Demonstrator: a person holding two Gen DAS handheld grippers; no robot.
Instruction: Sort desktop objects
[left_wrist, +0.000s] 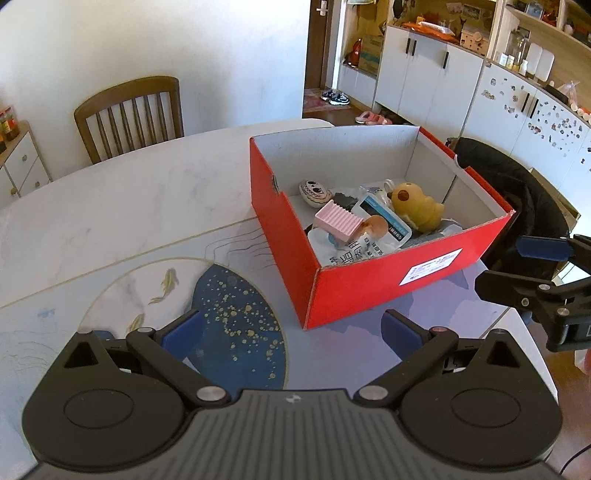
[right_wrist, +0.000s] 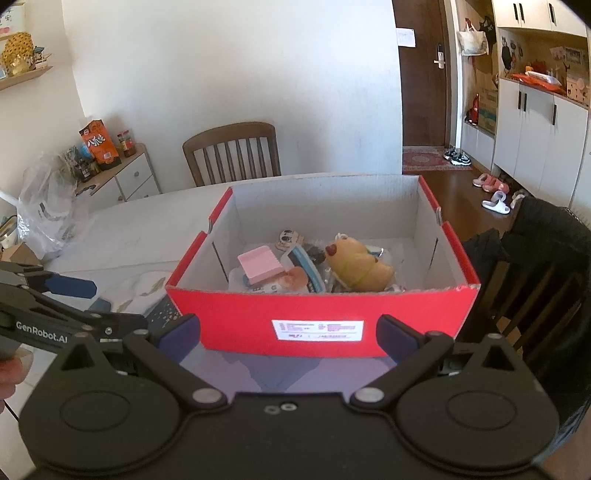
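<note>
A red cardboard box (left_wrist: 369, 291) (right_wrist: 240, 317) stands on the table. Inside lie a pink ribbed block (left_wrist: 338, 221) (right_wrist: 260, 266), a yellow plush toy (left_wrist: 415, 203) (right_wrist: 360, 267), a painted oval stone (left_wrist: 314, 192) (right_wrist: 288, 236) and white packets (left_wrist: 384, 221). My left gripper (left_wrist: 291, 334) is open and empty, low over the table mat in front of the box's near corner. My right gripper (right_wrist: 290, 338) is open and empty, just in front of the box's labelled side. The right gripper also shows at the right edge of the left wrist view (left_wrist: 517, 271).
The table carries a mat (left_wrist: 236, 317) with a dark blue gold-flecked shape and fish. A wooden chair (left_wrist: 129, 118) (right_wrist: 232, 151) stands at the far side. A chair draped with a black jacket (right_wrist: 543, 251) is at the right. A plastic bag (right_wrist: 48, 206) lies far left.
</note>
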